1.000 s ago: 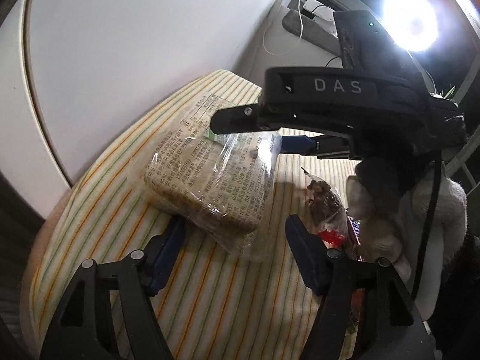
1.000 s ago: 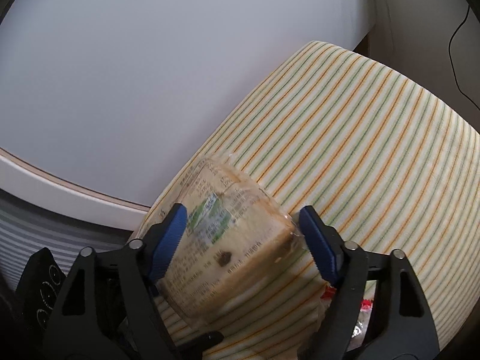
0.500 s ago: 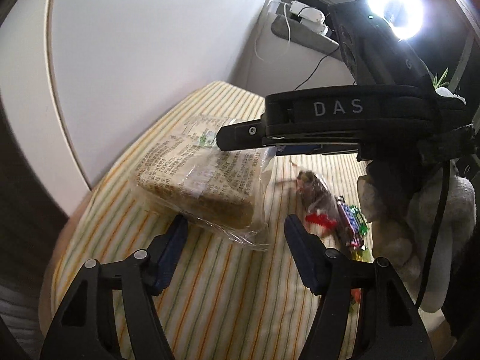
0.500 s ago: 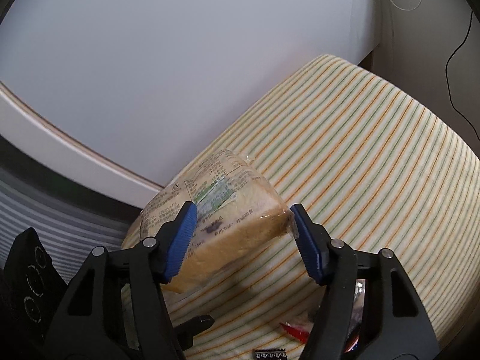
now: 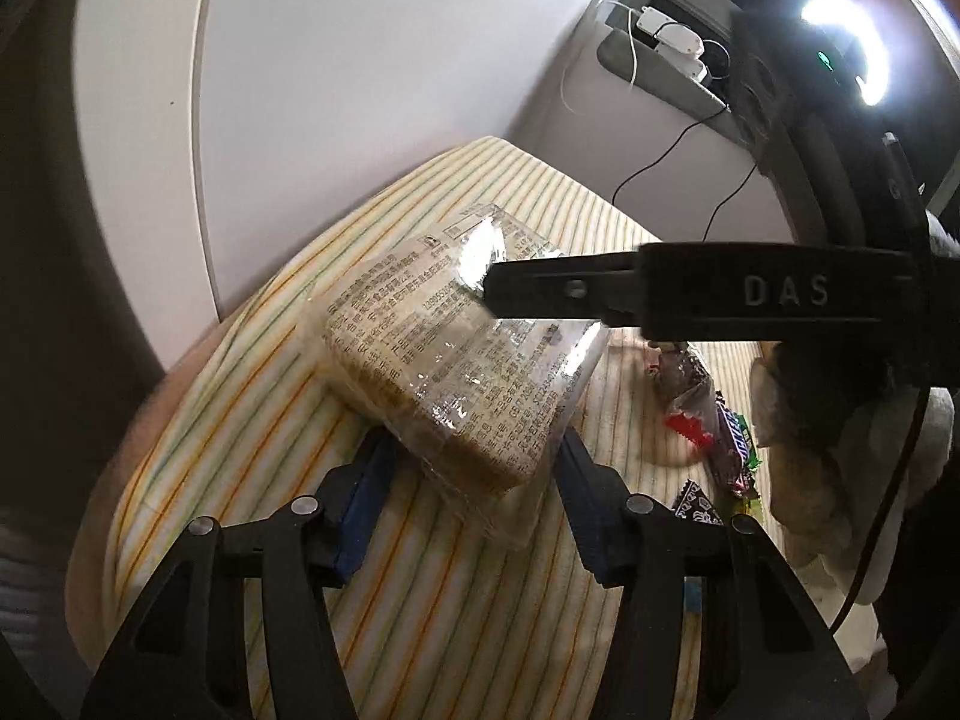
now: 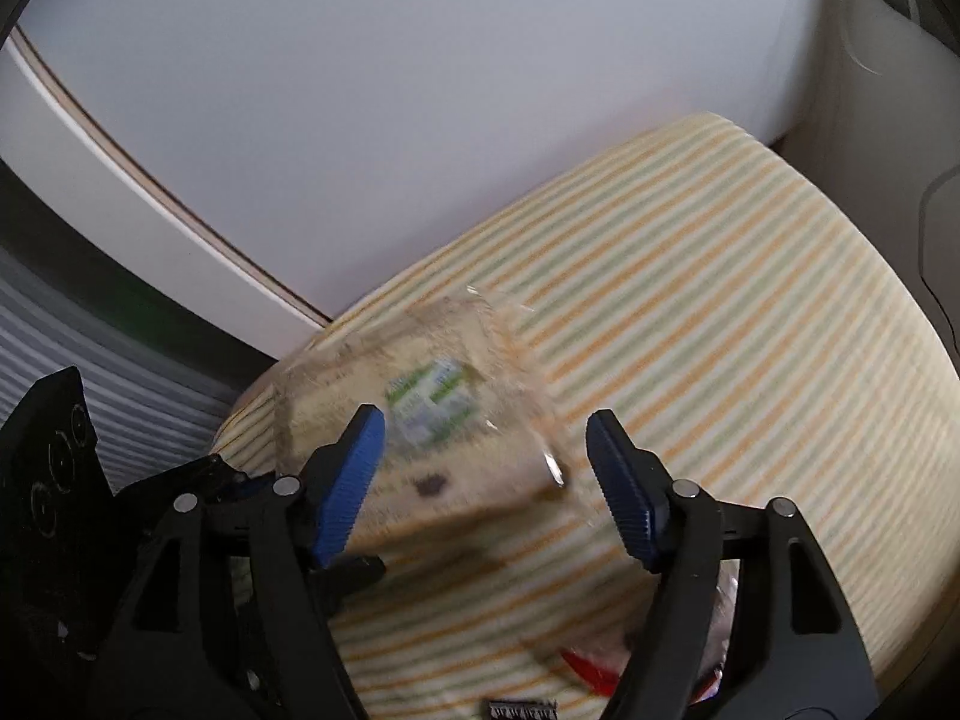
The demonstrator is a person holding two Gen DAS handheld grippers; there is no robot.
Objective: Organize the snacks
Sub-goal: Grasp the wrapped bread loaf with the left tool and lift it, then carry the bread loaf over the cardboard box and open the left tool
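A clear-wrapped loaf of sliced bread [image 5: 456, 360] with printed text lies on the striped cloth [image 5: 252, 420]. My left gripper [image 5: 468, 498] is open, its blue pads on either side of the loaf's near end. My right gripper [image 6: 486, 480] is open and held over the same loaf [image 6: 432, 438], which looks blurred there. The right gripper's black finger [image 5: 600, 294] crosses above the loaf in the left wrist view. Small wrapped snacks [image 5: 708, 420] lie to the right of the loaf.
A white wall [image 5: 360, 90] rises behind the cloth-covered surface. A plush toy [image 5: 840, 468] sits at the right edge beside the snacks. A grey ledge with a charger and cables [image 5: 672, 54] is at the back right. A bright lamp [image 5: 840, 42] glares.
Both grippers have moved, and the loaf now sits nearer and lower between the left pads. The right gripper has lifted away above the loaf and its view is blurred.
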